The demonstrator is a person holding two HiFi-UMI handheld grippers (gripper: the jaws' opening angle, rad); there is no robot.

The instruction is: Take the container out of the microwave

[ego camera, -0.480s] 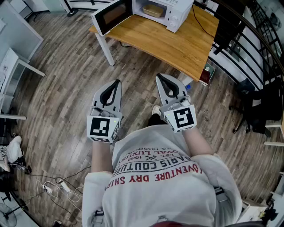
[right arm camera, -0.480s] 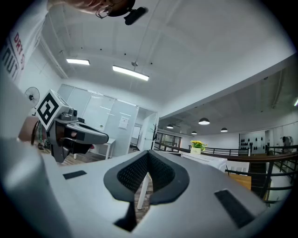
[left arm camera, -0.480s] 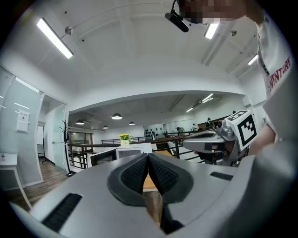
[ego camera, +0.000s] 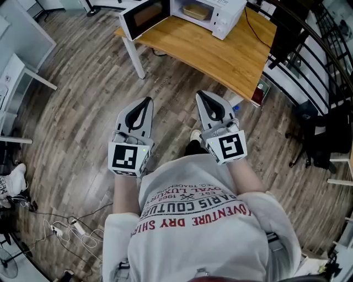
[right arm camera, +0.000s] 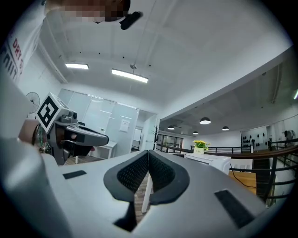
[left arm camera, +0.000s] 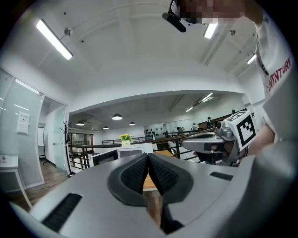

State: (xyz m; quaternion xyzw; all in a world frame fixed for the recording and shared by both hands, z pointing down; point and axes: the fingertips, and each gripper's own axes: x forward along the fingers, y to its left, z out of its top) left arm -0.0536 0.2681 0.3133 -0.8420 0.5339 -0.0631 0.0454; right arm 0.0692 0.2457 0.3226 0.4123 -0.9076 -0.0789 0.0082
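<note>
A white microwave stands on a wooden table at the top of the head view, its door swung open to the left. Inside sits a tan container. My left gripper and right gripper are held level in front of the person's body, well short of the table. Both are shut with nothing between the jaws. In the left gripper view the left gripper has its pads together; the microwave shows far ahead. The right gripper is likewise closed, with the microwave far off to the right.
A white table leg stands at the near left corner. A black railing runs along the right behind the table. White desks stand at the left. Cables and a power strip lie on the wood floor at lower left.
The table and microwave sit slightly higher in the head view than before. Both grippers hold the same pose.
</note>
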